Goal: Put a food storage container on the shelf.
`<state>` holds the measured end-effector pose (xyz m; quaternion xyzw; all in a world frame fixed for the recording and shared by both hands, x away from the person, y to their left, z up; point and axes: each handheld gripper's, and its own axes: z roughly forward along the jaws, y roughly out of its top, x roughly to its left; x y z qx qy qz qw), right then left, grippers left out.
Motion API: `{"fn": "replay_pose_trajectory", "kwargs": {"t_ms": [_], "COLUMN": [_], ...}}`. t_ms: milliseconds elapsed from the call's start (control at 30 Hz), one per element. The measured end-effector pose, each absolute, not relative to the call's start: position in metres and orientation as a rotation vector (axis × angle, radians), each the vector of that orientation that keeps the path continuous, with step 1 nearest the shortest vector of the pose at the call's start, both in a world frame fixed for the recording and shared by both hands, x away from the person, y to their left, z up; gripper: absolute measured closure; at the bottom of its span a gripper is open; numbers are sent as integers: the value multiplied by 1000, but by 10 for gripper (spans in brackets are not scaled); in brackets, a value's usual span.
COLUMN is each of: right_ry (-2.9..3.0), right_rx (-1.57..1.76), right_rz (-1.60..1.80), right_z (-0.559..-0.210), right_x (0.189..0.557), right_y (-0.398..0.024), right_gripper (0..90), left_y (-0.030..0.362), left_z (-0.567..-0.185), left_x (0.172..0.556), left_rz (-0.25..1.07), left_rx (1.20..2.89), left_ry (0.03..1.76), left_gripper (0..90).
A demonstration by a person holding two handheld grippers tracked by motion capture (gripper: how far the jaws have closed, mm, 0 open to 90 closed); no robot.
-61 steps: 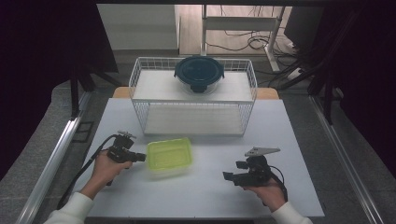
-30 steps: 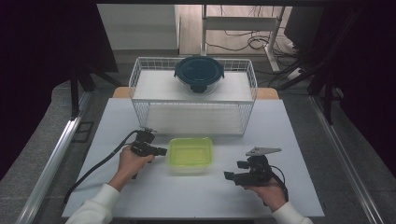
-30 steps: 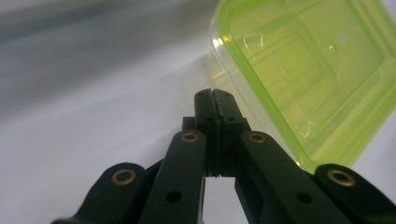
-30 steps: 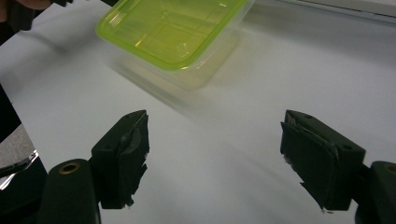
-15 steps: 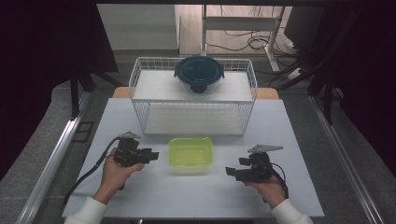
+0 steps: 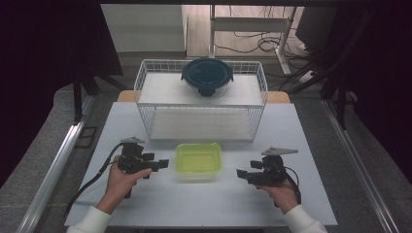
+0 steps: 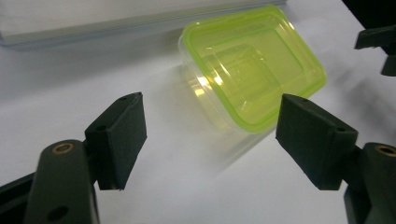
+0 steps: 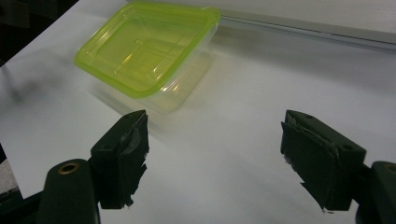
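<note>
A clear rectangular container with a lime-green lid sits on the white table, in front of the wire basket. My left gripper is just to its left, apart from it. Its jaws have just been opening and stand open with nothing between them. In the left gripper view the container lies ahead of that gripper. My right gripper rests open to the container's right, a small gap away. The right gripper view has the container ahead and to the left of the gripper.
A white wire basket stands at the back of the table, with a dark round lidded container on top of it. Black cables trail from both grippers. The table's edges drop off to a dark floor on both sides.
The left gripper carried the green-lidded container rightward to the table's middle, then opened, let it go and drew back to the left. The right gripper has stayed about where it was.
</note>
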<state>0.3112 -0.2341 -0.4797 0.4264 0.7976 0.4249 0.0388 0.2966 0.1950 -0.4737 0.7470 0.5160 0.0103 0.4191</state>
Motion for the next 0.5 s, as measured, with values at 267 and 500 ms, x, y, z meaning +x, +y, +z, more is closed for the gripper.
{"fn": "replay_pose_trajectory", "kwargs": {"t_ms": [267,500], "right_ry": [2449,2473], "right_rx": [1345,1383], "right_rz": [1352,1407], "right_z": [-479,-477], "right_x": [314,324], "right_y": [-235,-227], "right_gripper": [280,310], "left_y": [195,191], "left_z": [-475,-478], "left_x": [305,312], "left_rz": [-65,-97], "left_rx": [1822,1820], "left_ry": [1299,1307], "left_gripper": [242,248]}}
